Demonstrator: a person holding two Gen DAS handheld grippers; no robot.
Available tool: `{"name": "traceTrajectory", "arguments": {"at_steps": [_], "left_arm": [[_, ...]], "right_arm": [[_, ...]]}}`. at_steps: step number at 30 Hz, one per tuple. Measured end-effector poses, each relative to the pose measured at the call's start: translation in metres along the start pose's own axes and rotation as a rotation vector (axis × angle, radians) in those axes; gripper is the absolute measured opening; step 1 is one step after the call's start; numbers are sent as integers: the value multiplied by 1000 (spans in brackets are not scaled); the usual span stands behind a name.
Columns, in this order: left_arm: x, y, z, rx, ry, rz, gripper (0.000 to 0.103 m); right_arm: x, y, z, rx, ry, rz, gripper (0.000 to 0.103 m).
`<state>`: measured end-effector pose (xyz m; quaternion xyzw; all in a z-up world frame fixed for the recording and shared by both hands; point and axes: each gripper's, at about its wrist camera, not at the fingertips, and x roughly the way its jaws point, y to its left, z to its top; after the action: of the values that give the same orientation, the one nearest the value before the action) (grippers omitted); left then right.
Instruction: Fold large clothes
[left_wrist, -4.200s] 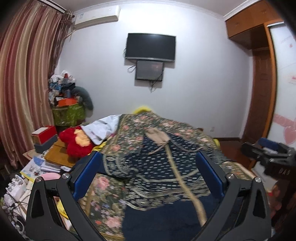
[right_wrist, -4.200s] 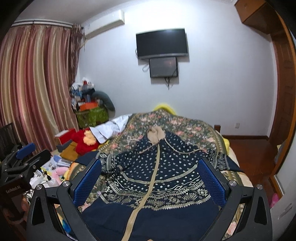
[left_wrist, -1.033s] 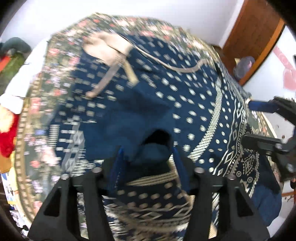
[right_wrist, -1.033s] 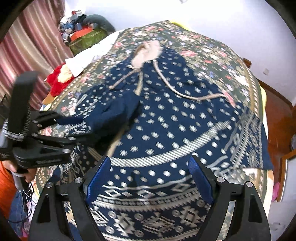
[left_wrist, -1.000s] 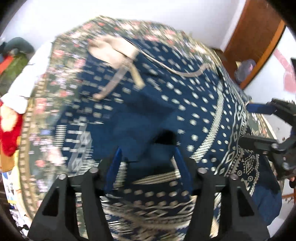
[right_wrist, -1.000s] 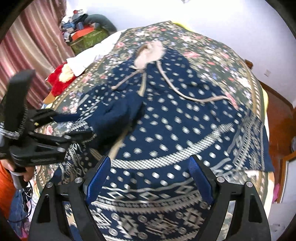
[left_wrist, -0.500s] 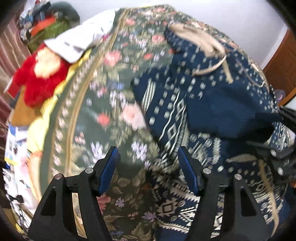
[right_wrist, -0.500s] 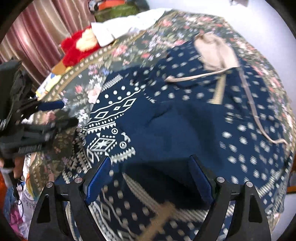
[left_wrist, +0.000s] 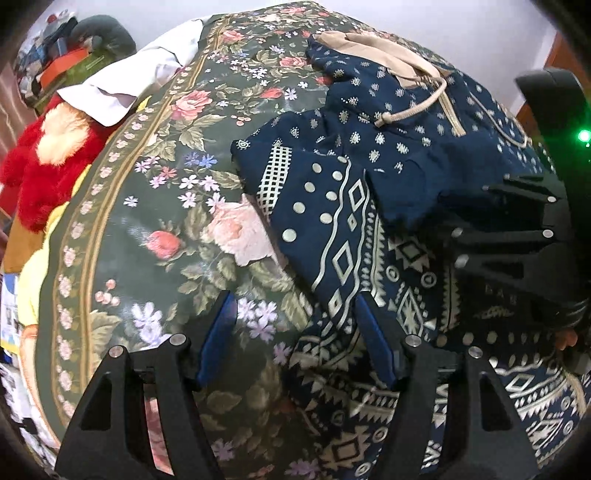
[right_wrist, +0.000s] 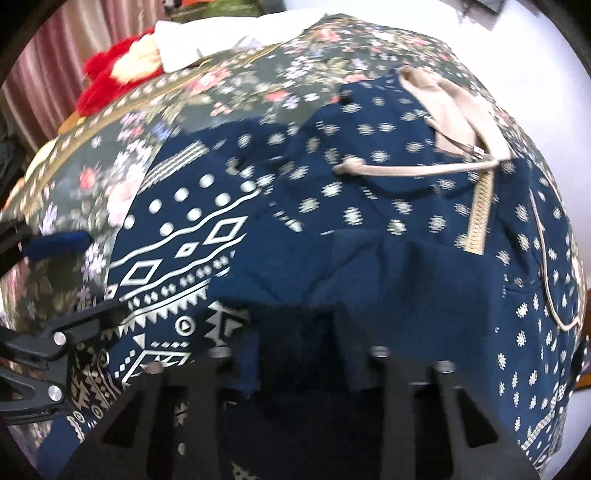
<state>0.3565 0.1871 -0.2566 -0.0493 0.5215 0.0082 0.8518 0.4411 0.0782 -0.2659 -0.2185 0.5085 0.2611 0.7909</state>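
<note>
Left gripper (left_wrist: 295, 339) fingers apart, straddling the hoodie (left_wrist: 406, 155) side edge on the bed (left_wrist: 155, 206); right gripper (right_wrist: 295, 354) fingers closing over folded sleeve (right_wrist: 369, 273), probably to pin the fold

Both point steeply downward: the left gripper (left_wrist: 291, 339) with jaws parted, the right gripper (right_wrist: 295, 350) with jaws closing on dark cloth.

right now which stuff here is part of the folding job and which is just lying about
Part of the job:
- navy patterned hoodie, sleeve folded across its front
- left gripper, jaws open over its edge
- right gripper, jaws closing, plain navy cloth between them

Lying about:
- floral bedspread
- red plush toy
- white cloth
</note>
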Motion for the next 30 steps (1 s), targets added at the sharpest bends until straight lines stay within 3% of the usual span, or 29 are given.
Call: {"name": "traceTrajectory", "arguments": {"at_steps": [1,3,5,7,10,12,14,19,25,30], "left_arm": [[2,-1,2,-9,2,-7,66],[7,-5,4,-28,10,-28,65],[10,-10,6,-40,15,-56,50],[18,-15,8,-64,46,-85,28],[25,-20,13,-91,48,-63,18],[20,-26,16,-68,14,-6,12],[9,-31,21,-42,-32,80,10],[-6,-25,29,-53,-51,126,9],[16,-36,22,12,24,195,10],[23,-34,19,-23,49,199,12]], "right_arm": [[-2,-5,0,16,-3,24,16],[-9,-16,0,68,-16,61,13],[-21,-25,-1,87,-36,73,11],[-35,-34,-2,105,-67,64,11],[-64,-58,-6,160,-123,55,10],[-83,-76,-9,187,-161,31,9],[-107,-99,-16,221,-211,-10,8],[-135,-153,-31,303,-251,-57,8],[-117,-205,-73,379,-166,-84,8],[-100,-224,-110,382,-110,-91,8]]}}
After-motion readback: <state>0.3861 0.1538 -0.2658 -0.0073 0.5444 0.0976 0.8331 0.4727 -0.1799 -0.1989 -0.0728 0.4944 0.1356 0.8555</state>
